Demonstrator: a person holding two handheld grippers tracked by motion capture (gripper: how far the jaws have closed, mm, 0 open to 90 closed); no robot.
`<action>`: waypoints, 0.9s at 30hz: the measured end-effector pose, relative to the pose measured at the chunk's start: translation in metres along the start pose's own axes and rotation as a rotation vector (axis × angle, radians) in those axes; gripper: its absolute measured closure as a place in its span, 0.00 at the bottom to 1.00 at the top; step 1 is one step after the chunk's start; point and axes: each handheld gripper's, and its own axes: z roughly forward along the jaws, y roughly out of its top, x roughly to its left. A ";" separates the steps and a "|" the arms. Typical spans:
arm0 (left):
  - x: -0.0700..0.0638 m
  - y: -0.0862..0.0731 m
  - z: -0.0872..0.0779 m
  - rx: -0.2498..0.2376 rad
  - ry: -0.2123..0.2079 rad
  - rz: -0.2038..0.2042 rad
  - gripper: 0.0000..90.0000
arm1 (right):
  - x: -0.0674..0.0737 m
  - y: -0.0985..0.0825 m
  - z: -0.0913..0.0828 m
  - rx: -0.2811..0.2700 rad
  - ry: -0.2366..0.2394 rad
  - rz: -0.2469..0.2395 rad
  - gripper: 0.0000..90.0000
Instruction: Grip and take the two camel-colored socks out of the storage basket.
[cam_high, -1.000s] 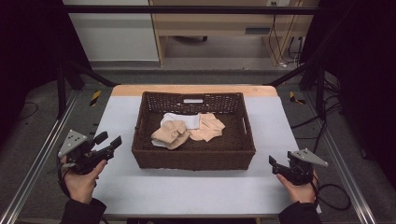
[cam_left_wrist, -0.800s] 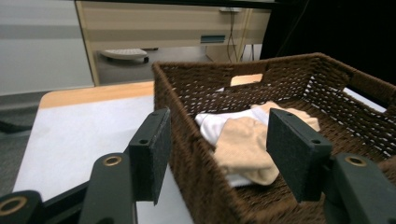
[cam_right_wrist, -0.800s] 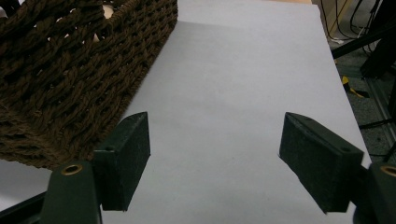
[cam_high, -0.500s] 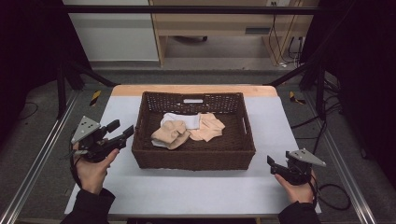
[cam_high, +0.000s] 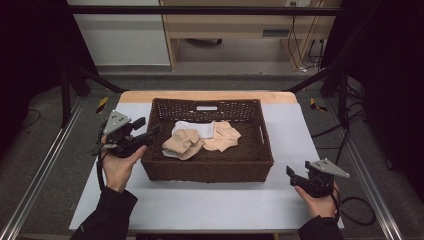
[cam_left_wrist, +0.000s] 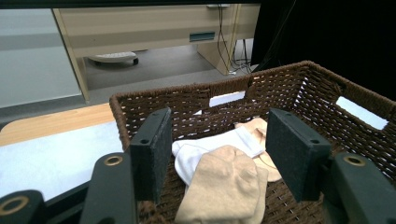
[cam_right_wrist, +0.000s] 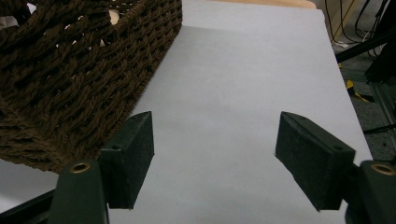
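Note:
A dark brown wicker basket (cam_high: 207, 167) stands mid-table with a tan sock (cam_high: 181, 143), a white sock (cam_high: 197, 128) and a peach sock (cam_high: 223, 136) lying in it. My left gripper (cam_high: 146, 127) hovers open at the basket's left rim, pointing inward. Along its jaws the left gripper view looks over the rim (cam_left_wrist: 187, 91) at the tan sock (cam_left_wrist: 224, 182), the white sock (cam_left_wrist: 210, 147) and the peach sock (cam_left_wrist: 261, 133), with nothing between the left gripper's (cam_left_wrist: 219, 154) pads. Near the front right of the table, my right gripper (cam_high: 294, 176) rests open and holds nothing.
The grey-white table mat (cam_high: 210, 205) extends in front of the basket and to its right (cam_right_wrist: 243, 70). The basket's corner (cam_right_wrist: 70, 70) lies just left of the right gripper (cam_right_wrist: 215, 154). A wooden strip (cam_high: 210, 96) edges the far side. Metal rails (cam_high: 45, 165) flank the table.
The left hand has carried its open gripper forward and to the right, from the table's left edge up to the basket's left rim. The right gripper has barely shifted.

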 end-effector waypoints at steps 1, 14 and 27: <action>-0.001 0.001 0.002 0.005 0.002 0.002 0.46 | 0.000 0.000 0.000 0.001 0.000 0.002 0.32; -0.009 0.007 0.033 0.011 0.002 0.011 0.46 | -0.002 0.001 0.001 0.004 -0.008 0.008 0.35; -0.013 0.001 0.066 0.045 0.005 0.024 0.47 | -0.003 0.001 0.001 0.003 -0.008 0.006 0.38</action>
